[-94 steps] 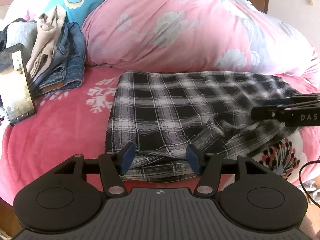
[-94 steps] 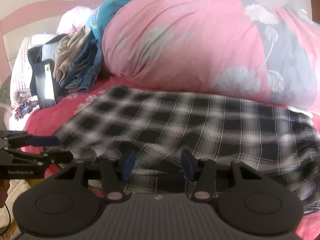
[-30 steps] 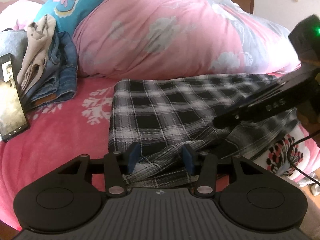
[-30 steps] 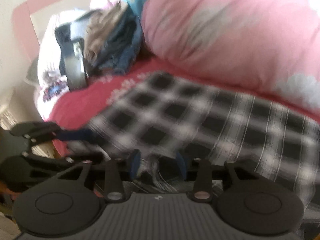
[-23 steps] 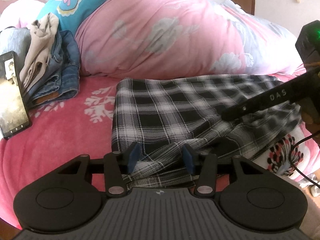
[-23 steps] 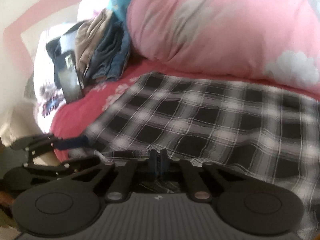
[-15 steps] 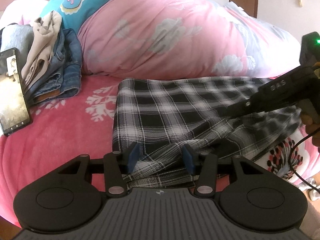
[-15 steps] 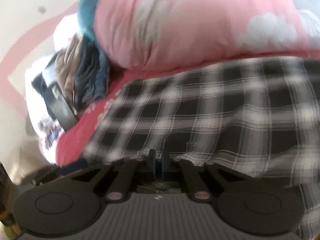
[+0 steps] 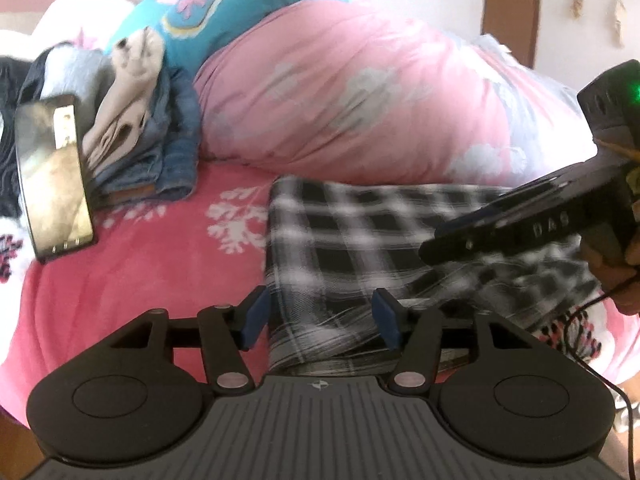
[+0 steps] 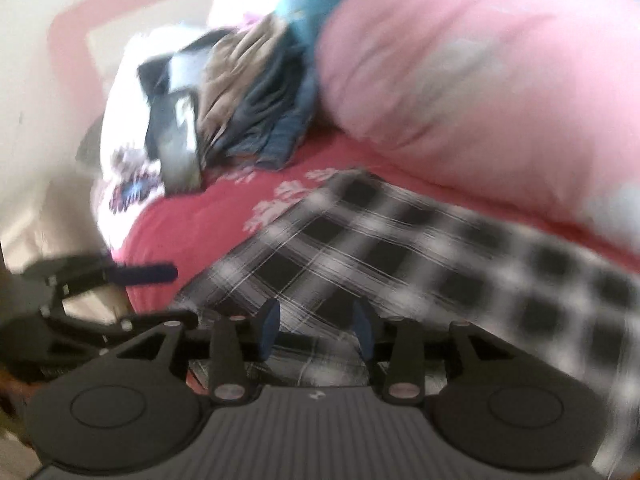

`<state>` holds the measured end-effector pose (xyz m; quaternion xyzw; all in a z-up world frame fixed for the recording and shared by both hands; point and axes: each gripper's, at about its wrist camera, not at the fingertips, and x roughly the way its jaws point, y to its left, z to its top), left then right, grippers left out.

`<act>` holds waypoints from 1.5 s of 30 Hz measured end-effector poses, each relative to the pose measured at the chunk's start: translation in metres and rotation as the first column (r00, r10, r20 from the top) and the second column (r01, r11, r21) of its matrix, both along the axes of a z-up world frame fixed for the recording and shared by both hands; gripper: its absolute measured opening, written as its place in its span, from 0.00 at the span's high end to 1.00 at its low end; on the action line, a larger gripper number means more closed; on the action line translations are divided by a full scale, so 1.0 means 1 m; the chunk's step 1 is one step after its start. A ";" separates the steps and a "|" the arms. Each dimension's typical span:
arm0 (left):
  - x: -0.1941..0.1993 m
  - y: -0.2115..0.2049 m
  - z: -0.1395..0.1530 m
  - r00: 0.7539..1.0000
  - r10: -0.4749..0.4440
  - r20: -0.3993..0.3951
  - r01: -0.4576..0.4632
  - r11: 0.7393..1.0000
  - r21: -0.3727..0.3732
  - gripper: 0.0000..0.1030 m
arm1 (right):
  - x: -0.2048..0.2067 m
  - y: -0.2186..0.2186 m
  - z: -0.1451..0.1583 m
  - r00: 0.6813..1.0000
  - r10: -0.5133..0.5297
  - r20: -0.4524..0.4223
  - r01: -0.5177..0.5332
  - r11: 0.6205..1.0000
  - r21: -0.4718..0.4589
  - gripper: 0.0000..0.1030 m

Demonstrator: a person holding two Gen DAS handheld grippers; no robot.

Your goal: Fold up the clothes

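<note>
The plaid garment point(image 9: 360, 236) looks soft, light and limp; best pinched at its near hem. Both the left hand-held gripper point(image 9: 318, 318) and the right hand-held gripper point(image 10: 316, 326) are opening, pads clear of the cloth lying between them.

The black-and-white checked cloth point(image 9: 360, 232) lies folded and mostly flat on the pink bed point(image 9: 140, 264), right beside the big pink blanket point(image 9: 360, 92).

Count: 1 plaid garment point(image 9: 360, 236), 1 phone point(image 9: 52, 176), 1 pink duvet point(image 9: 360, 108), 2 tools (left tool point(image 9: 320, 320), right tool point(image 10: 316, 326)); far-left clothes pile point(image 9: 140, 132) maybe 3 items, blurry.
</note>
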<state>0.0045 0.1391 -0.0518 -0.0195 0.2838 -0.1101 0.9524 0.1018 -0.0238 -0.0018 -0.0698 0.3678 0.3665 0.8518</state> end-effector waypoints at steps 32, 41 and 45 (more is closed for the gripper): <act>-0.003 0.009 -0.014 0.999 0.033 -0.036 -0.034 0.999 -0.012 0.43 | -0.006 0.001 -0.023 0.996 -0.054 -0.066 0.055 0.998 0.008 0.98; -0.004 0.007 -0.012 0.998 0.047 -0.033 -0.047 0.999 0.012 0.42 | 0.002 -0.046 -0.016 0.959 -0.245 -0.139 0.265 0.953 0.146 0.85; -0.006 0.006 -0.006 0.998 0.059 -0.013 -0.059 0.998 0.024 0.42 | -0.008 -0.070 -0.006 0.946 -0.291 -0.140 0.312 0.936 0.161 0.80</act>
